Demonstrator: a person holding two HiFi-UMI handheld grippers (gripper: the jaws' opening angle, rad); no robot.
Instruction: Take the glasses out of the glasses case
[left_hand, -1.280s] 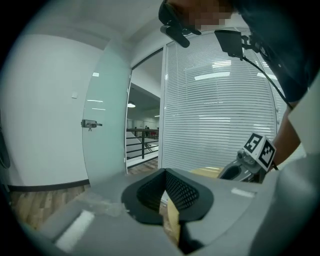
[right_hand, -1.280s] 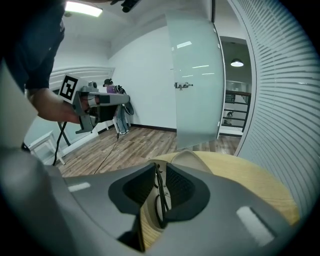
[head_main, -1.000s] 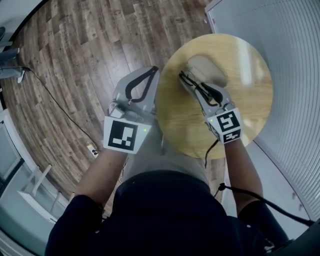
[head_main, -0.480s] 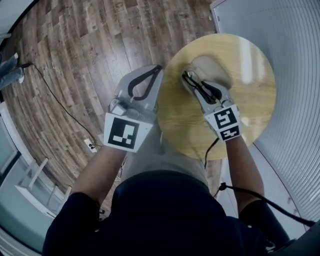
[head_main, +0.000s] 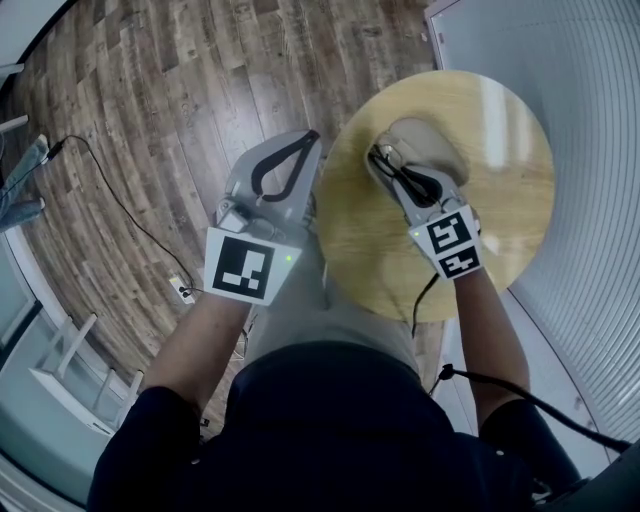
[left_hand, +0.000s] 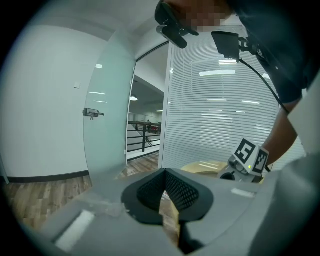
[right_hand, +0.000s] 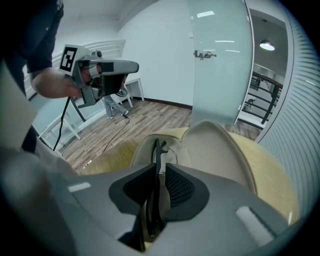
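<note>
An open beige glasses case lies on the round wooden table, its lid raised. My right gripper reaches down into it. In the right gripper view the black glasses stand edge-on between the jaws of the right gripper. The jaws have just been closing. The frame lies against the left pad, and a thin gap shows at the right pad. My left gripper hangs shut and empty beside the table's left edge, over the floor. Its tips meet in the left gripper view.
Wood-plank floor surrounds the table, with a black cable running across it. A wall of white blinds stands close on the right. A frosted glass door is beyond the table, and white furniture is at the lower left.
The right gripper has tipped a little further down into the case. The left gripper stays in about the same place.
</note>
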